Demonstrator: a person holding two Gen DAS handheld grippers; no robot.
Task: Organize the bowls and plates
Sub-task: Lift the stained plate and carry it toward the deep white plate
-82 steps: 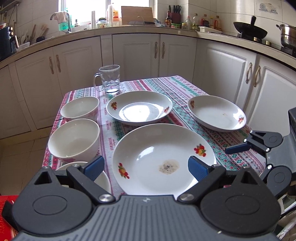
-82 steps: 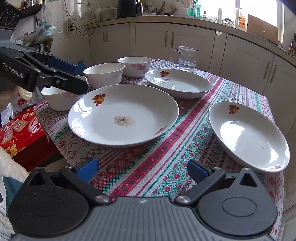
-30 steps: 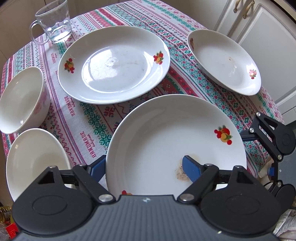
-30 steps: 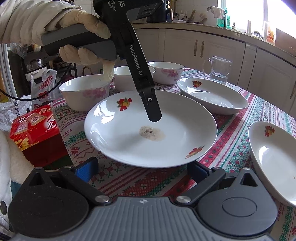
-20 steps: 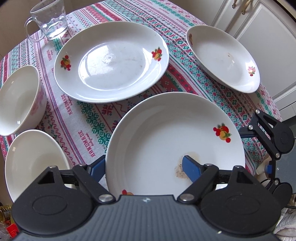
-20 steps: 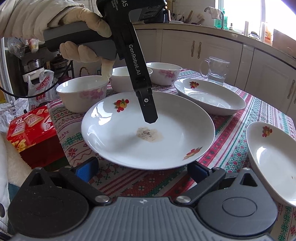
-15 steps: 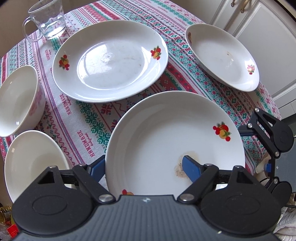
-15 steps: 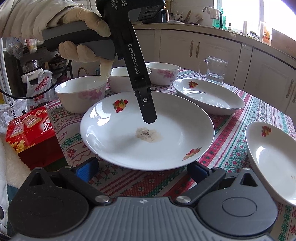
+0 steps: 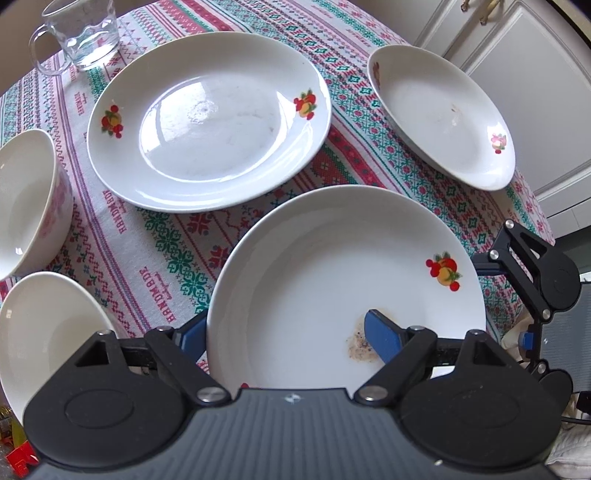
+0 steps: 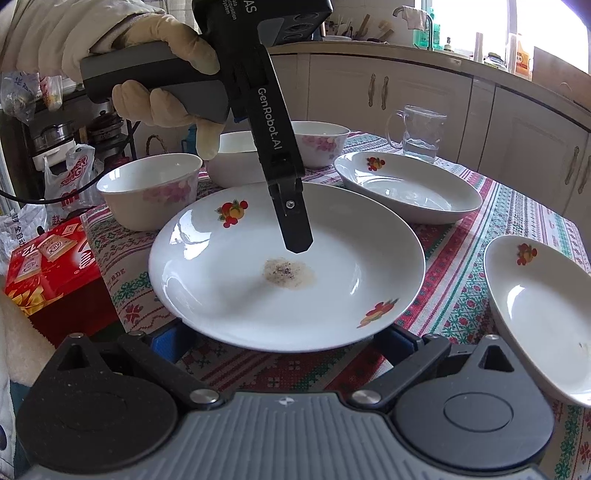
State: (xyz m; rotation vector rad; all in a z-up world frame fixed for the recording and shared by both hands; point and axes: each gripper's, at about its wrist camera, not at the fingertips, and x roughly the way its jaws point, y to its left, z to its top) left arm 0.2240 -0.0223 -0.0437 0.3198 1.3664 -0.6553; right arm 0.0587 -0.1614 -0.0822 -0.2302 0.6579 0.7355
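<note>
- Plate with a brown stain (image 9: 332,280) lies at the near edge of the desk (image 9: 177,258), which is covered by a patterned cloth; fruit motifs mark its rim.
- Left hand-held gripper (image 9: 284,334) straddles this plate's near rim: one blue finger sits inside the dish next to the stain, the other outside and partly under the rim. The jaws are apart; whether either pad touches the porcelain cannot be told.
- Right hand-held gripper (image 10: 284,341) is low at the plate's edge, its wide-spread blue fingers largely hidden beneath the rim.
- Second plate (image 9: 210,118) rests farther back; a smaller deep plate (image 9: 439,110) lies well apart on the right side.
- Three bowls (image 10: 149,190) with pink flower prints stand in a row along the left side of the desk.
- Glass mug (image 9: 79,35) holding a little water stands at the far end, near the second plate.
- Gloved hand (image 10: 147,74) holds the left tool's grey handle above the stained plate.
</note>
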